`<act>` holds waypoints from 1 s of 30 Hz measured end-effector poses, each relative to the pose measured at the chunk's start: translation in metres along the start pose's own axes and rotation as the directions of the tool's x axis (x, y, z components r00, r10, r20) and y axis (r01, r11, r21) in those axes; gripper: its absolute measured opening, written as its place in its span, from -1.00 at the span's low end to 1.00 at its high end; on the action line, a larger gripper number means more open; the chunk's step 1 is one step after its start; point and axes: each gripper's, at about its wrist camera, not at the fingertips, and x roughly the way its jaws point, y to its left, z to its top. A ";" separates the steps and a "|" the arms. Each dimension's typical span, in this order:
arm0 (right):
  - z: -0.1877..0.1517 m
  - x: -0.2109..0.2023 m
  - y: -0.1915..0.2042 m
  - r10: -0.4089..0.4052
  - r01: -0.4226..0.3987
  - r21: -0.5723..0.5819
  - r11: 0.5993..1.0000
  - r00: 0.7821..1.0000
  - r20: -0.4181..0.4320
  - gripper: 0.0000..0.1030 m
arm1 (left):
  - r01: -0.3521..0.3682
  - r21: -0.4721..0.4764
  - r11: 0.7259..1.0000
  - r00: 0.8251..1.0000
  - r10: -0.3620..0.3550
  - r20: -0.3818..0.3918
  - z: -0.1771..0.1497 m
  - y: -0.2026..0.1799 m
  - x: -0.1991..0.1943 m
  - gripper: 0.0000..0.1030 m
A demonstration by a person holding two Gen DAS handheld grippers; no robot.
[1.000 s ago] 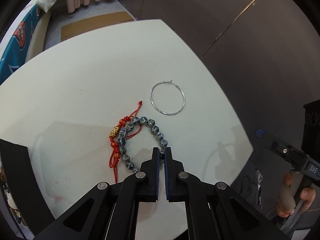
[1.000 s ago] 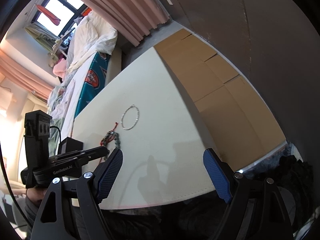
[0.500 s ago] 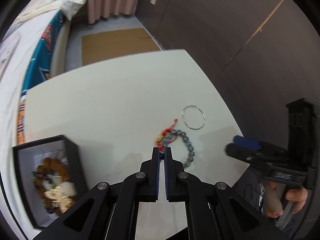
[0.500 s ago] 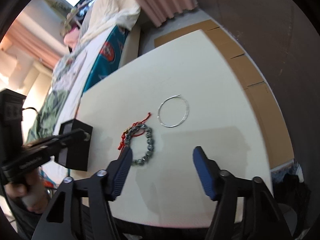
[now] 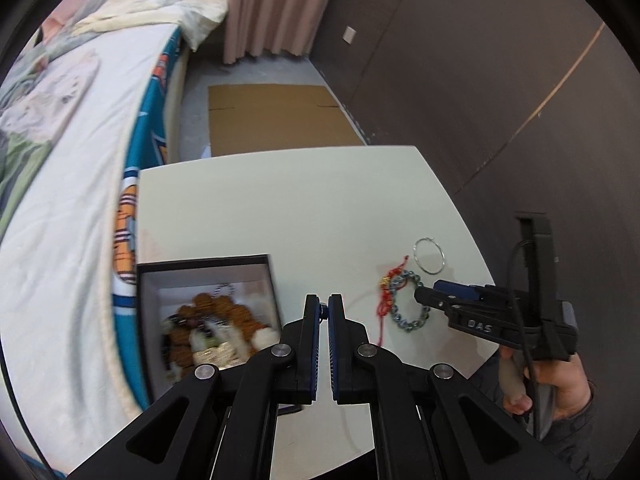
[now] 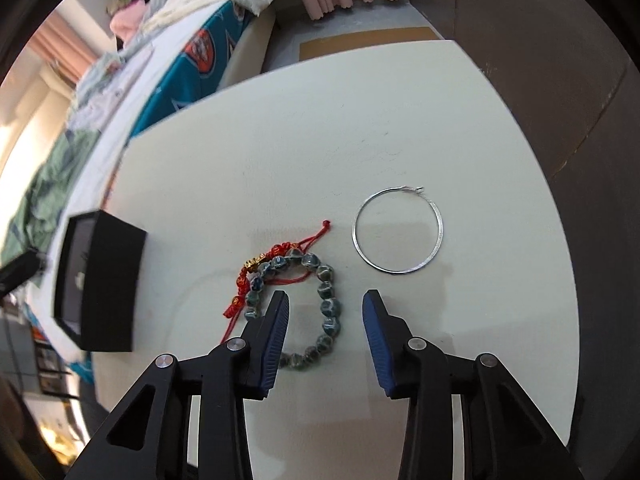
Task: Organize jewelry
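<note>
White "DAS" lettering on right gripper (image 5: 434,300)

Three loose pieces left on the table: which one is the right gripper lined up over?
The grey bead bracelet: its right side sits between the open right gripper fingers. The red cord lies left of them, tangled with it; the wire hoop sits farther off.

- Box (image 5: 208,272) contents motion-blurred in left view; single pieces not separable.
- Box interior not readable in right view, outer wall faces camera.
- Beaded bracelet (image 6: 326,312) near arc hidden behind right tool (image 6: 325,300) finger (image 6: 276,328).
- Left tool (image 6: 18,270) cut off by right-view edge.
- Holding hand (image 5: 560,380) partly out of frame.
</note>
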 end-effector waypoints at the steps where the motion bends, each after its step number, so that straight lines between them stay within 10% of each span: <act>1: 0.001 0.001 0.005 -0.025 0.025 -0.024 0.999 1.000 0.001 -0.38 | -0.001 -0.006 1.000 1.000 0.001 0.006 -0.001 0.004 -0.004 -0.93; 3: 0.001 0.001 0.008 -0.057 0.057 -0.038 0.998 0.998 0.001 -0.77 | -0.004 -0.018 1.000 1.000 0.004 0.019 -0.004 0.011 -0.011 -0.93; 16: -0.013 -0.091 0.048 0.085 -0.070 -0.087 0.994 0.980 0.181 -0.80 | 0.030 -0.103 0.994 0.999 -0.026 0.046 -0.016 0.051 -0.029 -0.88; 19: -0.014 -0.108 0.067 0.098 -0.073 -0.119 0.990 0.972 0.214 -0.80 | 0.040 -0.116 0.992 0.999 -0.037 0.033 -0.020 0.056 -0.030 -0.48; 21: -0.014 -0.114 0.078 0.106 -0.077 -0.135 0.988 0.968 0.227 -0.80 | 0.022 -0.118 0.993 0.998 -0.016 0.056 -0.025 0.060 -0.037 0.37; 22: -0.013 -0.117 0.087 0.112 -0.080 -0.144 0.986 0.966 0.233 -0.80 | 0.015 -0.120 0.993 0.996 -0.005 0.084 -0.028 0.062 -0.043 0.48; 30: -0.002 -0.124 0.153 0.198 -0.142 -0.224 0.964 0.948 0.250 -0.80 | -0.007 -0.149 0.989 0.989 0.028 0.144 -0.044 0.090 -0.074 0.54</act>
